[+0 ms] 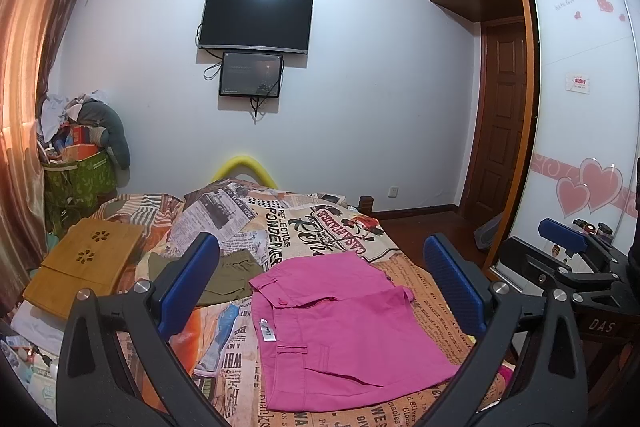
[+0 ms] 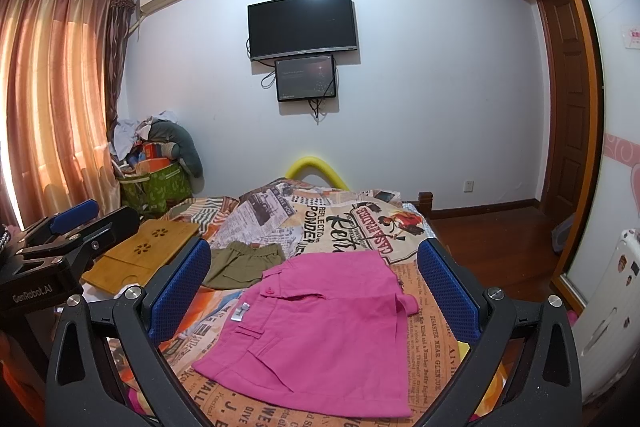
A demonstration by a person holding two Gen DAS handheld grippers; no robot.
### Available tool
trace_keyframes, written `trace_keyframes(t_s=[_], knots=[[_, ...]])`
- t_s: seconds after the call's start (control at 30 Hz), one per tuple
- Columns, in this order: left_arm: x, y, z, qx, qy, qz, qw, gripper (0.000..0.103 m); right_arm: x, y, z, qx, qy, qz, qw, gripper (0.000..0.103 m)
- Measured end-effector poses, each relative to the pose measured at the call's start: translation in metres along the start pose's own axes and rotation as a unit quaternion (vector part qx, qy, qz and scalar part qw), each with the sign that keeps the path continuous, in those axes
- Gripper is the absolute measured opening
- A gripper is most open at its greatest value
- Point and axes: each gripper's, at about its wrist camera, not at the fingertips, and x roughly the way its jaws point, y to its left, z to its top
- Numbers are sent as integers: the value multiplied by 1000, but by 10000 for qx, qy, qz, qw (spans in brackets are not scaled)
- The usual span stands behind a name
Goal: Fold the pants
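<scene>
Pink pants: flat on the bed, apparently already folded in half.
Olive shorts: just beyond the pants' waistband side.
Left gripper, right gripper: both wide apart, holding nothing, above the pants.
Next, likely: grip an edge, fold again.

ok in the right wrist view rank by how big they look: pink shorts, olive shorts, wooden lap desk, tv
1. pink shorts, though nearest the camera
2. wooden lap desk and tv, too close to rank
3. olive shorts, partly hidden by a gripper finger
</scene>
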Motion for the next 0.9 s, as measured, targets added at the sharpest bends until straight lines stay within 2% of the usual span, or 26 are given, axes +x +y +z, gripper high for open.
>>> trace_keyframes(t_s=[0.9], knots=[[2,-4,1,27,12,-20,10000,103,2,-3,7,2,17,-11,10000,103]])
